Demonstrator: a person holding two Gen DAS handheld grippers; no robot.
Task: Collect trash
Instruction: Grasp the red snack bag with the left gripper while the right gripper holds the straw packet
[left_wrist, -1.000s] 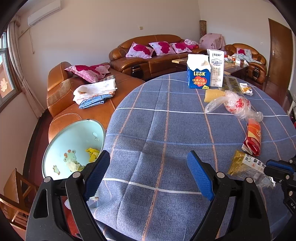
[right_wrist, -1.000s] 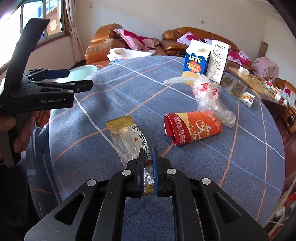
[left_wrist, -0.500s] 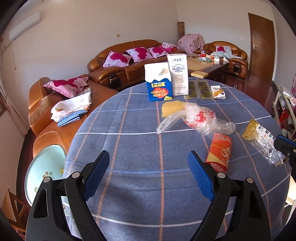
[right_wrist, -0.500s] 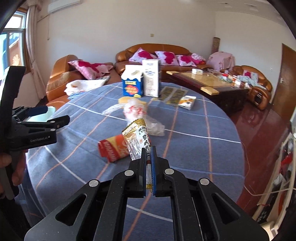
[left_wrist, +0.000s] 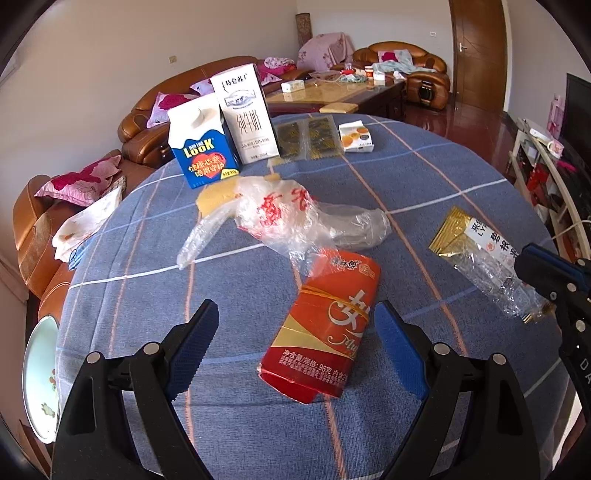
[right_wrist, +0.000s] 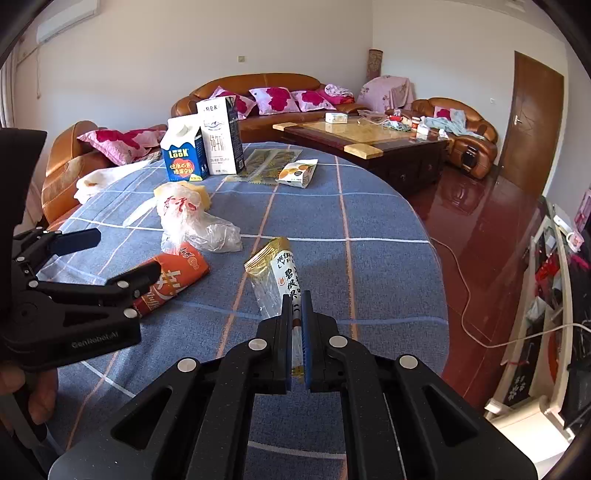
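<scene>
Blue plaid cloth covers the round worktop (left_wrist: 461, 177) under both your tools. Your left hand-held gripper (left_wrist: 295, 343) tilts down toward it with its blue-padded jaws spread wide, gripping nothing. The crumpled red and gold paper packet (left_wrist: 325, 328) lies flat on the cloth between those jaws, closer to the right pad; whether either pad touches it cannot be told. In the right wrist view this gripper reaches in from the left edge, your fingers (right_wrist: 40, 398) wrapped around its handle low in the corner.

Your right hand-held gripper (right_wrist: 295, 339) also slants downward, its jaws pressed together on the near end of the clear plastic wrapper with a gold top and black printed characters (right_wrist: 277, 273). The wrapper sticks out forward from the pads, its gold end farthest from you and lifted off the cloth.

Just beyond the red packet sits a crumpled clear plastic bag with red print (left_wrist: 280, 218), touching the packet's far end. Farther back stand a blue and white LOOK carton (left_wrist: 201, 144) and a tall white milk carton (left_wrist: 247, 114), side by side.
</scene>
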